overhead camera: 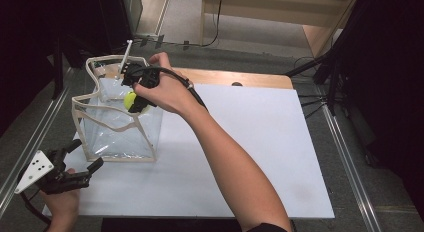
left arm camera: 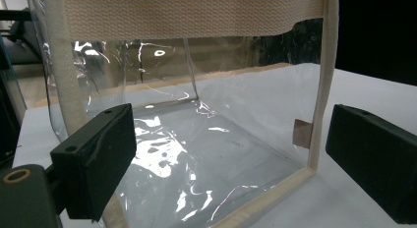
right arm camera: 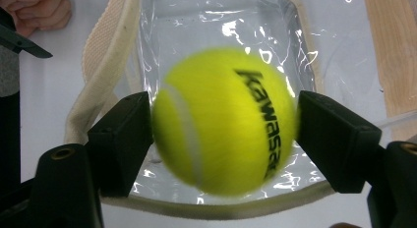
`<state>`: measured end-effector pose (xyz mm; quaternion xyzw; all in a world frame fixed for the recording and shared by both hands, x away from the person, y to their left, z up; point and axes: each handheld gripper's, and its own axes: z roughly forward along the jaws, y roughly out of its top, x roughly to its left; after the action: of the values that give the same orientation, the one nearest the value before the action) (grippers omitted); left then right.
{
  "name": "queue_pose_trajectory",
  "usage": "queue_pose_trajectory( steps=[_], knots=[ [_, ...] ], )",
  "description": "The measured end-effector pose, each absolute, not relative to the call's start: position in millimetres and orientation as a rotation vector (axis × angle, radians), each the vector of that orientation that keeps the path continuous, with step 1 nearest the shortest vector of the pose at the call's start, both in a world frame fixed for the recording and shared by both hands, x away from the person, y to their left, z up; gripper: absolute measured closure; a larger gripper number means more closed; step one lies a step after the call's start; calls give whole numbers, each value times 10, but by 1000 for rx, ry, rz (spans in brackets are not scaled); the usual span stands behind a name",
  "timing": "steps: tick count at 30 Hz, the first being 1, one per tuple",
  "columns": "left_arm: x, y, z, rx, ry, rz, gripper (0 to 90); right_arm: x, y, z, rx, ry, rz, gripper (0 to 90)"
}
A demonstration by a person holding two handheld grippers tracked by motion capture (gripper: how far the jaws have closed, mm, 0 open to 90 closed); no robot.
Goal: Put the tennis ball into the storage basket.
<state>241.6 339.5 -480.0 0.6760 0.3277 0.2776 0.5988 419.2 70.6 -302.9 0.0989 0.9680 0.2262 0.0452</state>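
A: What is laid out, from the biggest thing down?

B: A white desk (overhead camera: 260, 142) is seen, and on its left part a clear plastic bag (overhead camera: 120, 127) with cream webbing trim is stood upright, its mouth open to the top. Above that mouth the right gripper (overhead camera: 134, 92) is held, pointed downward, and a yellow tennis ball (right arm camera: 223, 121) is carried between its jaws. The left gripper (overhead camera: 82, 159) is kept low at the near left corner of the desk, just beside the bag.

A: How are the jaws set?

B: In the right gripper view the two black jaws are seen pressed against opposite sides of the ball, so it is clamped; the ball is blurred there, and the bag's empty floor is seen below it. In the left gripper view the jaws are held wide apart, with the bag's near corner strap (left arm camera: 322, 80) framed between them but not touched.

A: How should the drop be done well?

B: By judgement, the ball should be lowered further inside the mouth before it is let go, so that a bounce off the thin walls is avoided. It should be centred away from the webbing rim (overhead camera: 115, 59), since a knock there could tip the light bag. The corner strap could be pinched by the left gripper so the bag is steadied.
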Motion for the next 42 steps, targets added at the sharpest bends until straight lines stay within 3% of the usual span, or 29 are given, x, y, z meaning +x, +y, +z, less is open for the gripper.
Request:
queue_pose_trajectory(
  steps=[4, 29, 42],
  knots=[
    [2416, 3394, -4800, 1568, 760, 645, 53, 4186, 682, -2996, 313, 2948, 732, 180],
    [2418, 3383, -4801, 1573, 757, 644, 54, 4093, 352, -2763, 354, 2874, 836, 179],
    [2418, 3377, -4801, 1580, 758, 648, 54, 4061, 140, -2832, 404, 2864, 862, 179]
  ],
)
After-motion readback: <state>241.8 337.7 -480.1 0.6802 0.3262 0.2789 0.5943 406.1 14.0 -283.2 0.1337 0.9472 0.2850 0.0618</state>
